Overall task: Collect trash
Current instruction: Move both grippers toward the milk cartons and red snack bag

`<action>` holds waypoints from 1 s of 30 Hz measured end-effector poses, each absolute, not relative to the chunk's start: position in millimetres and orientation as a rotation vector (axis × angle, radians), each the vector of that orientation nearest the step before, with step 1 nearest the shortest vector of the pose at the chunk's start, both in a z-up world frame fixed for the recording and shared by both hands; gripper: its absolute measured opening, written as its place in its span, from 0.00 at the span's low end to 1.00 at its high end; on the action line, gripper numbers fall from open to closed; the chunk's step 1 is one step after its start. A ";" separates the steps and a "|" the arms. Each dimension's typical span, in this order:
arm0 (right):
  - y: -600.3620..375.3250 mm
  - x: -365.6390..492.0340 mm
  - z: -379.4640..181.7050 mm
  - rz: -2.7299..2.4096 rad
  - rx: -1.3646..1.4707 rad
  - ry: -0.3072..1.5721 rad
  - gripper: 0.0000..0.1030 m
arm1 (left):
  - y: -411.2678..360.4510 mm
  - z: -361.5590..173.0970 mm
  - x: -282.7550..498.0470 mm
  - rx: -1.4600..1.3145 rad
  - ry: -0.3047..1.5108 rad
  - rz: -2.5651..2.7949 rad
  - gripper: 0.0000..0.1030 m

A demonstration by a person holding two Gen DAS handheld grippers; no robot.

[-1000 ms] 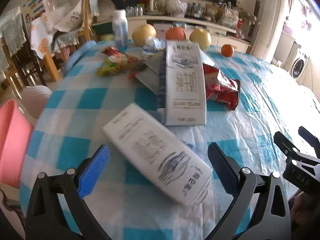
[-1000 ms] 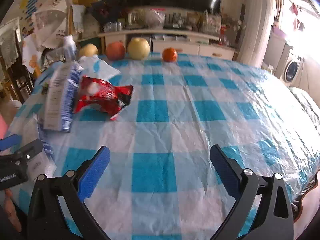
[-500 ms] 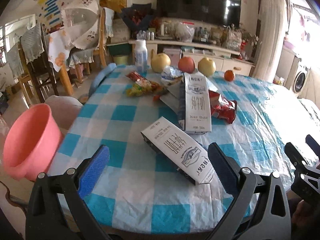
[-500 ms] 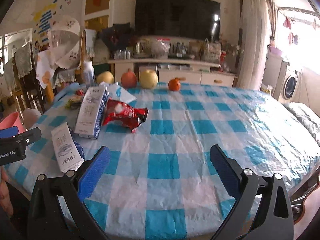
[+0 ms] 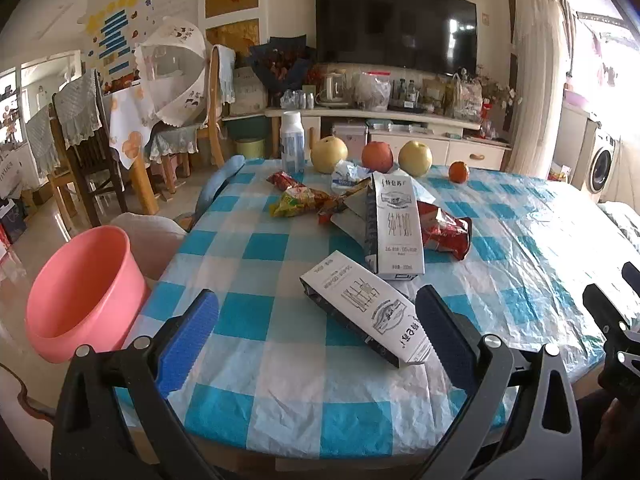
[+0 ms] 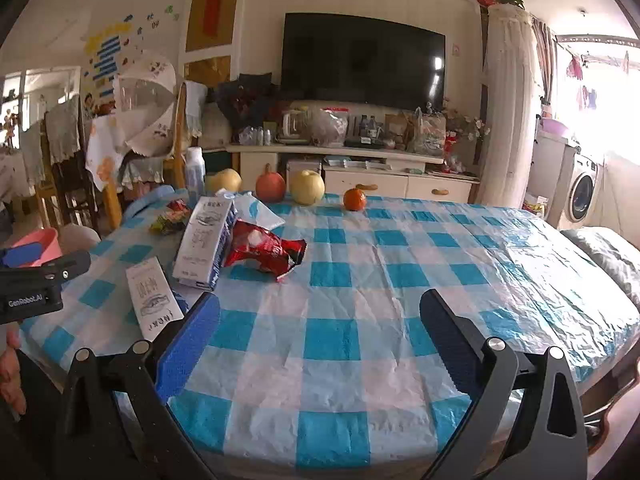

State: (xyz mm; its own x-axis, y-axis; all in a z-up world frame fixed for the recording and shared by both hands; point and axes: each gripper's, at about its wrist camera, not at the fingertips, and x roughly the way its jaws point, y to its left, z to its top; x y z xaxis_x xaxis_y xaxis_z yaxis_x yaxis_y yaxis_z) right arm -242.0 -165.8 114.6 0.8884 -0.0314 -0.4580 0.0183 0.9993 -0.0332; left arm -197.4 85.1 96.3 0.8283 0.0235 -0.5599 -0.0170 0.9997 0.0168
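Between the open left tool's jaws, near carton lies diagonally.

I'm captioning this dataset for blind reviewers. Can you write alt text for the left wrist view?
The open left gripper hovers over a blue-checked table, with a flat white milk carton lying near its right finger. Behind lie a second milk carton, a red snack bag, other wrappers and a row of fruit; a pink bucket stands left of the table.

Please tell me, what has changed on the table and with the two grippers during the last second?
Both grippers drew back from the table: the left gripper retreated from the near milk carton, the right gripper likewise. Both stayed open, holding nothing. The cartons, red snack bag and fruit did not move.
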 end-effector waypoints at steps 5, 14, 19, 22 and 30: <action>-165.7 -243.2 115.0 -0.020 -0.026 0.462 0.96 | 86.5 96.2 -198.2 0.012 0.593 0.022 0.96; -160.2 -244.2 114.2 -0.008 -0.064 0.456 0.96 | 88.8 97.6 -198.5 0.017 0.588 0.034 0.96; -158.0 -243.5 112.1 0.001 -0.079 0.461 0.96 | 88.7 97.8 -197.9 0.023 0.588 0.036 0.96; -157.8 -242.2 111.0 0.017 -0.075 0.471 0.96 | 89.1 97.4 -198.2 0.025 0.588 0.035 0.96; -156.0 -232.3 103.9 0.040 -0.078 0.537 0.96 | 88.6 95.7 -198.7 0.046 0.592 0.050 0.96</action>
